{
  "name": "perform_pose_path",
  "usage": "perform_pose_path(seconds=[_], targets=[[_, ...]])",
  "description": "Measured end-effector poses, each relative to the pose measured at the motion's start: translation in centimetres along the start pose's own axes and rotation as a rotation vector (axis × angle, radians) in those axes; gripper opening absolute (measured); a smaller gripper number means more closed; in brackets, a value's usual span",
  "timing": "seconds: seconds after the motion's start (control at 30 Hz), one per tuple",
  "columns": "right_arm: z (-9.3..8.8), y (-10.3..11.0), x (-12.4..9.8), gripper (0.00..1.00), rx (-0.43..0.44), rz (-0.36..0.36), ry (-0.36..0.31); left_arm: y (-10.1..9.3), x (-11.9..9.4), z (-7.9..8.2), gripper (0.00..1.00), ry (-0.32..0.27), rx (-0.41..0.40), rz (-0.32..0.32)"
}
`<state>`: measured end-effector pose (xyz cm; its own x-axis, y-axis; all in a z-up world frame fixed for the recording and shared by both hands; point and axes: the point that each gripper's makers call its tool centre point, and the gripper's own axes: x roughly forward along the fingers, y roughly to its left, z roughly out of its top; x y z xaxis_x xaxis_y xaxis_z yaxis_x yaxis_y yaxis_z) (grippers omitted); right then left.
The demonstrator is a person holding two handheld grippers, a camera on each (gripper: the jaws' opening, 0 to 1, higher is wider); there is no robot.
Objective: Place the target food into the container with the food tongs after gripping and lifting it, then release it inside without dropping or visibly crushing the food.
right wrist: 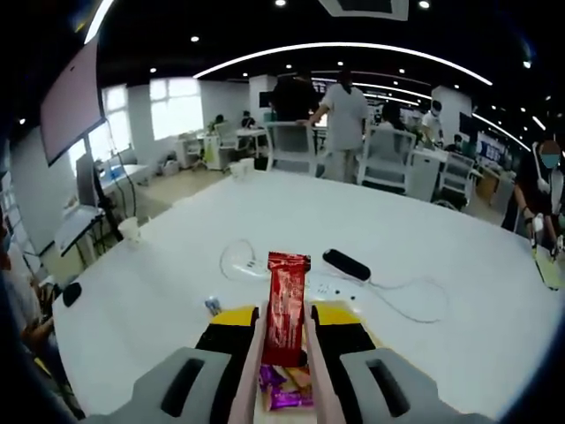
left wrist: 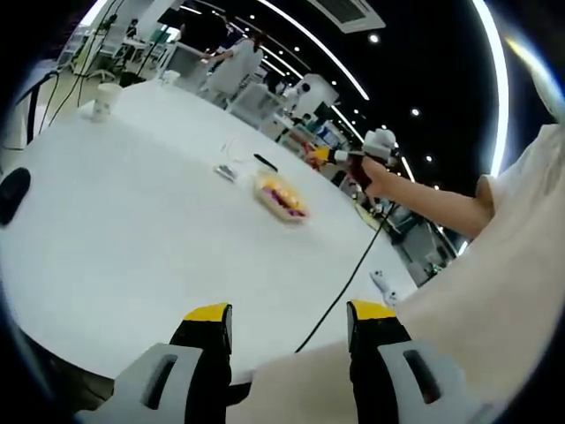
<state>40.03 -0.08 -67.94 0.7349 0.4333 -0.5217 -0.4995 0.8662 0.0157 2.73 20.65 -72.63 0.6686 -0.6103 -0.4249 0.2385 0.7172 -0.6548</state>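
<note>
In the right gripper view my right gripper (right wrist: 285, 316) is shut on a pair of pale food tongs (right wrist: 249, 367). The tongs pinch a red wrapped snack bar (right wrist: 287, 305), held upright above a tray of wrapped sweets (right wrist: 284, 393) just below the jaws. In the left gripper view the same tray (left wrist: 281, 196) lies mid-table, and the right gripper (left wrist: 320, 155) hovers beyond it in a person's hand. My left gripper (left wrist: 290, 314) stands open near the table's front edge with nothing between its jaws. A clear container (right wrist: 238, 256) sits on the table past the bar.
A black remote (right wrist: 346, 263) and a white power strip (right wrist: 331, 287) with its cord lie behind the tray. A paper cup (right wrist: 130, 230) and a black mouse (right wrist: 71, 291) sit at the left. A black cable (left wrist: 353, 274) crosses the white table (left wrist: 132, 230). People stand at the far end.
</note>
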Motion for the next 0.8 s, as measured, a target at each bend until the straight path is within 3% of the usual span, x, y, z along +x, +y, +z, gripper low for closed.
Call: perform_pose_path(seconds=[0.8], targets=[[-0.87, -0.18, 0.01, 0.23, 0.015, -0.006, 0.01, 0.1, 0.1, -0.03, 0.52, 0.009, -0.002, -0.002]])
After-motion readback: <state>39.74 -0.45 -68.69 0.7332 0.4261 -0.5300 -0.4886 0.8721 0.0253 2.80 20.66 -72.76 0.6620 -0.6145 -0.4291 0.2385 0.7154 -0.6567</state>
